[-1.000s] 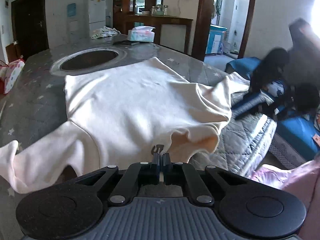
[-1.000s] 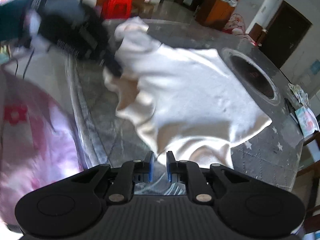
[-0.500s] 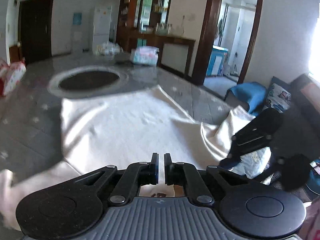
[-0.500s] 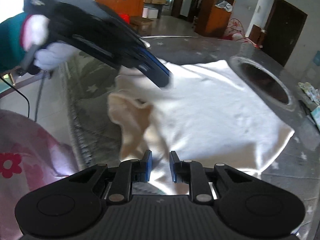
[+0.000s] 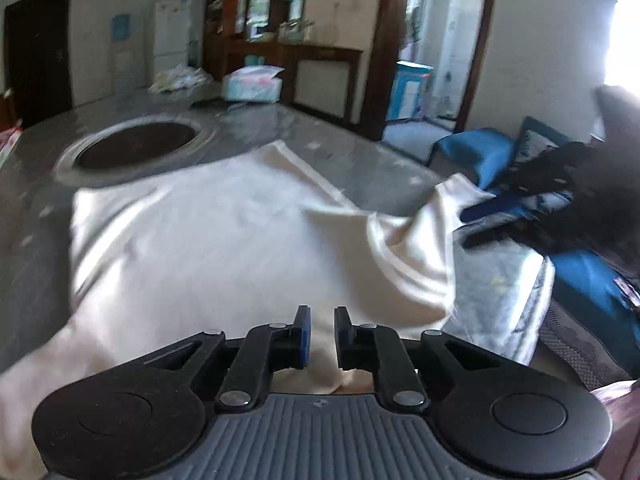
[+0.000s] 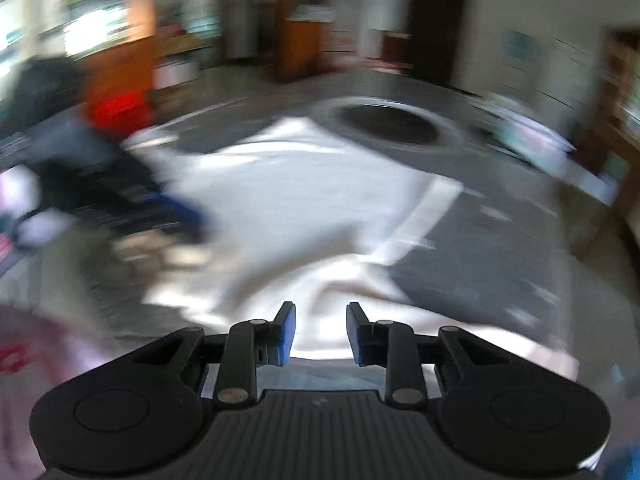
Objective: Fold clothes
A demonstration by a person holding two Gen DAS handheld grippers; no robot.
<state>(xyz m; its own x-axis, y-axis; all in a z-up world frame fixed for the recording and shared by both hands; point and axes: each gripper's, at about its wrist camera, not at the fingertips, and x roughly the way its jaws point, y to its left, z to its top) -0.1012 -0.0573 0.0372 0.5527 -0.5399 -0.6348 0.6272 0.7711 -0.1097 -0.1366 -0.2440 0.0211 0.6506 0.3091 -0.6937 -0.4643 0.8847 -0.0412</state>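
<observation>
Garment: a cream sweatshirt (image 5: 208, 248) is lying spread on the grey padded bench (image 5: 360, 160), hem toward the far round hole (image 5: 136, 146), neck end toward the near edge.
Left tool (image 5: 319, 334): it is hovering low over the near edge of the cloth with its jaws standing a little apart, nothing between them.
Right tool (image 6: 320, 332): it is hanging over the same near edge, jaws spread wider and pinching nothing; this view is badly smeared.
Sleeves: one sleeve (image 5: 420, 248) is bunching up at the right bench edge, just beside where the right tool is showing in the left view; the other is trailing off to the lower left.
Key relation: the body is running lengthwise away from both tools, so either is sitting at the neck end; the right one is nearer the bunched sleeve.
Stage: I am judging the body flat and the sleeves loose, with no fold showing in it.
</observation>
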